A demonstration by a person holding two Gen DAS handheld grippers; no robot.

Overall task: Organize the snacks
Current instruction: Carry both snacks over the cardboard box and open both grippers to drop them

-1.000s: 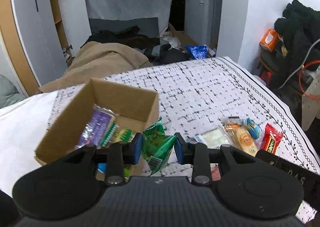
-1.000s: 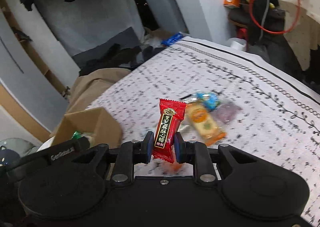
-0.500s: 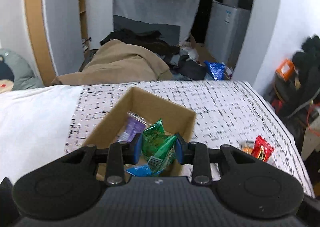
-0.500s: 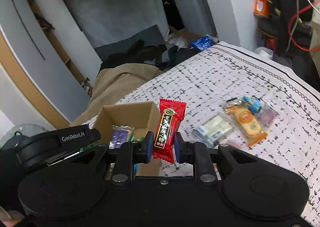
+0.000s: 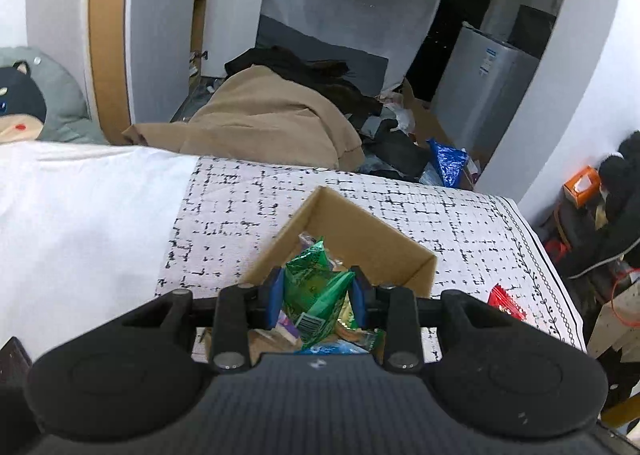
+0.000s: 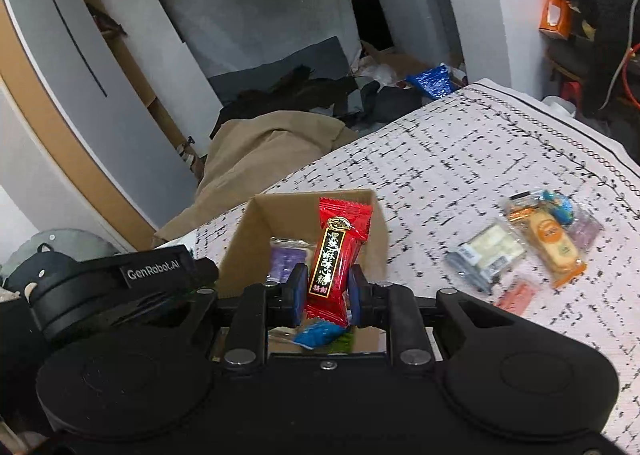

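Note:
My left gripper is shut on a green snack packet and holds it over the open cardboard box. My right gripper is shut on a red candy bar wrapper and holds it above the same box, which has purple, blue and green packets inside. The left gripper's black body shows at the left of the right wrist view. The red wrapper also shows at the right in the left wrist view.
Several loose snacks lie on the patterned cloth to the right of the box: a white packet, an orange one and a pink one. A tan blanket and clutter lie beyond the table's far edge.
Both grippers have moved left with their packets and now hang over the box. Their jaws stay shut on the packets.

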